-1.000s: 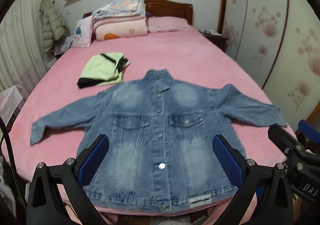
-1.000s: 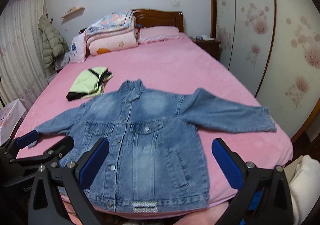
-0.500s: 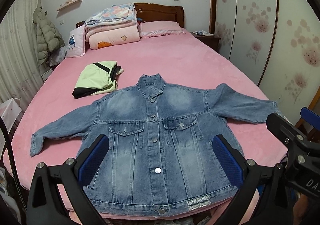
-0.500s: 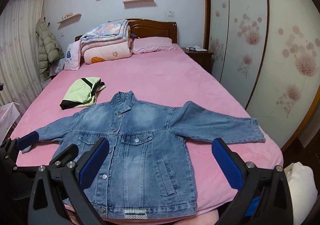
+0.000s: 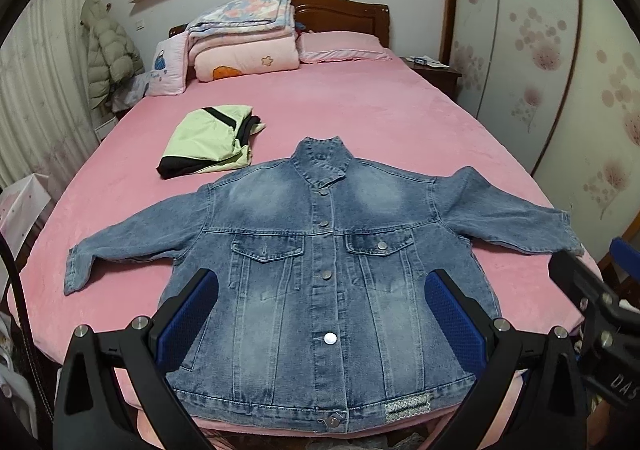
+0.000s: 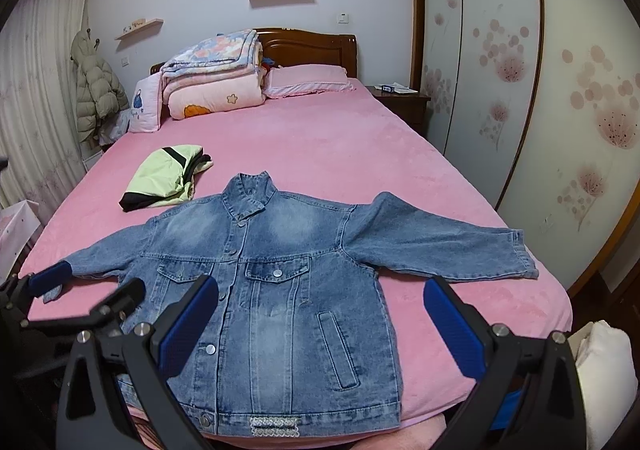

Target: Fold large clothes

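The left claw (image 5: 320,322) hovers with its blue pads wide apart over the lower front of the denim jacket (image 5: 324,274), gripping nothing. The right claw (image 6: 316,326) is equally wide and empty above the jacket's hem. The jacket lies flat and buttoned, sleeves spread, across the near end of the pink bed (image 5: 360,118). A folded green garment (image 5: 208,138) sits just beyond its collar, upper left of centre.
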Tool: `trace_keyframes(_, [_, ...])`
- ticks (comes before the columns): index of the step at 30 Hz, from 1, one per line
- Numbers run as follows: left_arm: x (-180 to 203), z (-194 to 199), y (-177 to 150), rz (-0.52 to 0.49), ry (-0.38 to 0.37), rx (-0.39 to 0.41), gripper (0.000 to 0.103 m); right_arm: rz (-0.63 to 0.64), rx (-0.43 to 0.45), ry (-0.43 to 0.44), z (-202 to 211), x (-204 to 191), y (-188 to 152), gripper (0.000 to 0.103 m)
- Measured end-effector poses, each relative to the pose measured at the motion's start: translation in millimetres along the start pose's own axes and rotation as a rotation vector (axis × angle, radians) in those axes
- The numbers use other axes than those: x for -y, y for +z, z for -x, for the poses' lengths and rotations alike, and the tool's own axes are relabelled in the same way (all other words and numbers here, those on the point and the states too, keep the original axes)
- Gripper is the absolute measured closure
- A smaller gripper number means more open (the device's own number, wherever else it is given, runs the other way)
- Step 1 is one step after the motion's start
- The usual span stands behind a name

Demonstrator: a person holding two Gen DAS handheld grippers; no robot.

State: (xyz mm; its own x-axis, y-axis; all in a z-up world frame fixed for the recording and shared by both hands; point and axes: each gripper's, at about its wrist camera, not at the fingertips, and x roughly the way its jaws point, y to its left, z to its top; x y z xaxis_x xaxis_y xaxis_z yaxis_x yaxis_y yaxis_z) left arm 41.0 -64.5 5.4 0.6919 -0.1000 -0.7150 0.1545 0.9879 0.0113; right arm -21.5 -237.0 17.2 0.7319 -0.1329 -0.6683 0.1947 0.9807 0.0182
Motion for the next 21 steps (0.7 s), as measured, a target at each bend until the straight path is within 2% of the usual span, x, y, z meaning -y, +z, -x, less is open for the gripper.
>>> trace_keyframes(5, [0, -1, 16, 0.005, 0.022, 0.005, 0.001, -0.002, -0.006, 0.008, -9, 6, 7, 0.0])
trace_keyframes(9, [10, 5, 46, -0.002, 0.024, 0.063, 0.001, -0.02, 0.023, -0.01, -12, 25, 22, 0.0])
trace_keyframes(15, [49, 10, 98, -0.047, -0.026, 0.166, 0.001, -0.067, 0.08, -0.101, -13, 80, 51, 0.0])
trace_keyframes(21, [114, -23, 136, -0.085, -0.094, 0.187, 0.001, -0.123, 0.137, -0.254, -15, 150, 69, 0.0])
